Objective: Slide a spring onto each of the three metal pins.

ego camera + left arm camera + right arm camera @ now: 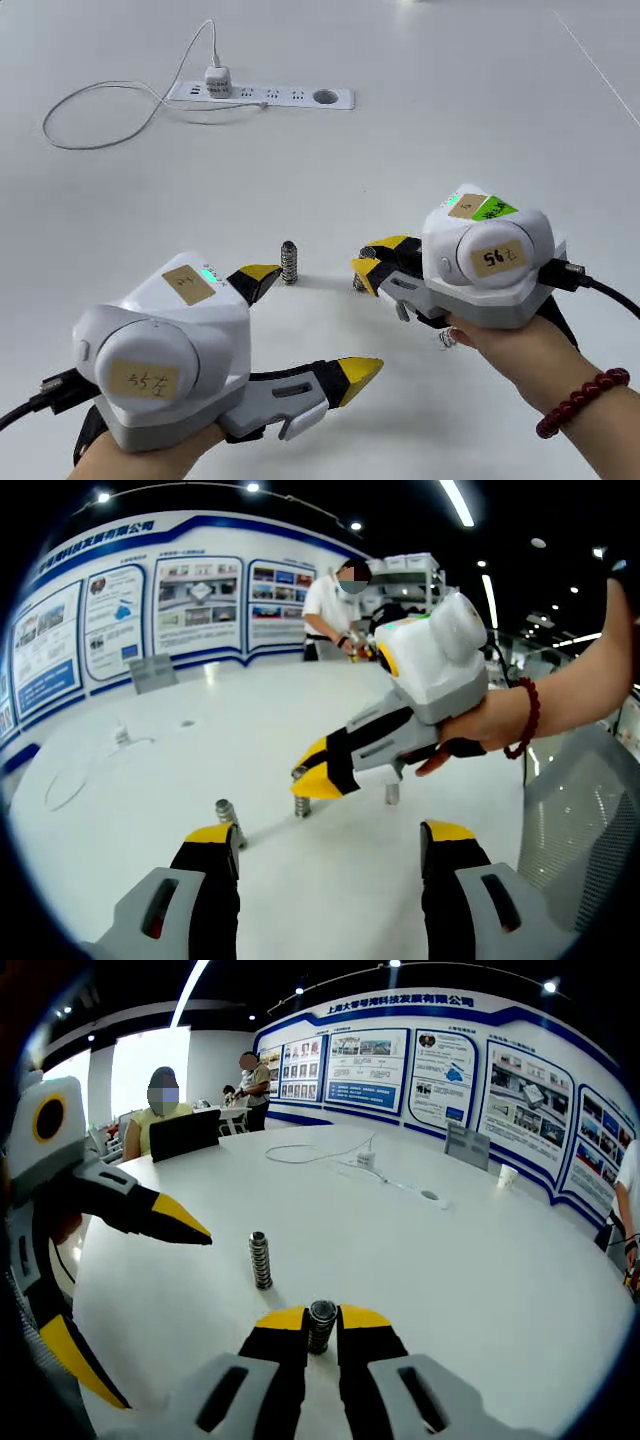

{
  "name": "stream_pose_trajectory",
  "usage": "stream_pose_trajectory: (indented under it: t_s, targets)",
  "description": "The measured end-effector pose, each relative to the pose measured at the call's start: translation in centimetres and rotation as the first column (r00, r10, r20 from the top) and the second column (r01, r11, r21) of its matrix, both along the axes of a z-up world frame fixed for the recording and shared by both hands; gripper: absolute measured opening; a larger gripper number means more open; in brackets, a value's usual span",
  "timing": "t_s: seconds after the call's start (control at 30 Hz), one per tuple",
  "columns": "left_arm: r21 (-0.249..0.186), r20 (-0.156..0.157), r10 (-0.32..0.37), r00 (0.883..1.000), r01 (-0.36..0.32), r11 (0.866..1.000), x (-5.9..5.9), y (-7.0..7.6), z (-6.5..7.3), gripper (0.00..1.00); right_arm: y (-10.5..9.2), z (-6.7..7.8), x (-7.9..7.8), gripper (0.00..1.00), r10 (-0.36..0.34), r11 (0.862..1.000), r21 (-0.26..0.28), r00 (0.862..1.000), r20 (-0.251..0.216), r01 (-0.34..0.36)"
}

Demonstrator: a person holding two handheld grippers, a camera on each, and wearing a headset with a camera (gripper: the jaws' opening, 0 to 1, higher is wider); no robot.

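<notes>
Your white counter [420, 60] runs wide ahead. A white power strip [262, 95] lies on it, charger [218, 78] plugged in, white cable [44, 128] looping away. Beyond, the wall [300, 1022] curves round, blue-trimmed and hung with display boards [365, 1068]. There are strip lights [457, 500] and small spots [355, 525] in a dark ceiling. In the right gripper view there's a bright window [135, 1060], with a person seated [165, 1110] behind what may be a laptop [185, 1132].

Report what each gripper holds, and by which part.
Right gripper pinches a spring across its coils, near the top. Left gripper is open, holding nothing.
</notes>
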State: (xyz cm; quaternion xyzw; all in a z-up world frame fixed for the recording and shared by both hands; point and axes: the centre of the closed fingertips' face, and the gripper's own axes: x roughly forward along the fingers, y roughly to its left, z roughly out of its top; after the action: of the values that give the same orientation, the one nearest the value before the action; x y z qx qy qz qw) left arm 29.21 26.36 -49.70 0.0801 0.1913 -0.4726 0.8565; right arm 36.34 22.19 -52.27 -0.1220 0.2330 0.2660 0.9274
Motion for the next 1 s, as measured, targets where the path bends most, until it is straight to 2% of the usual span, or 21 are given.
stream_pose_trajectory:
  t_s: [0.73,0.87,1.0]
  targets:
    - [0.009,-0.003,-0.004,1.0,0.004,1.0,-0.18,0.04,-0.1,0.74,0.04,-0.41,-0.01,0.13,-0.014,1.0,-0.011,1.0,-0.008,0.014]
    - [0.011,-0.003,-0.002,1.0,0.002,1.0,-0.2,0.14,-0.09,0.74,0.13,-0.45,-0.18,0.17,-0.016,1.0,-0.006,1.0,-0.015,0.016]
    - [0.012,-0.002,0.0,1.0,0.0,1.0,-0.2,0.21,-0.05,0.74,0.21,0.19,-0.35,0.2,-0.019,1.0,0.018,1.0,-0.015,0.02]
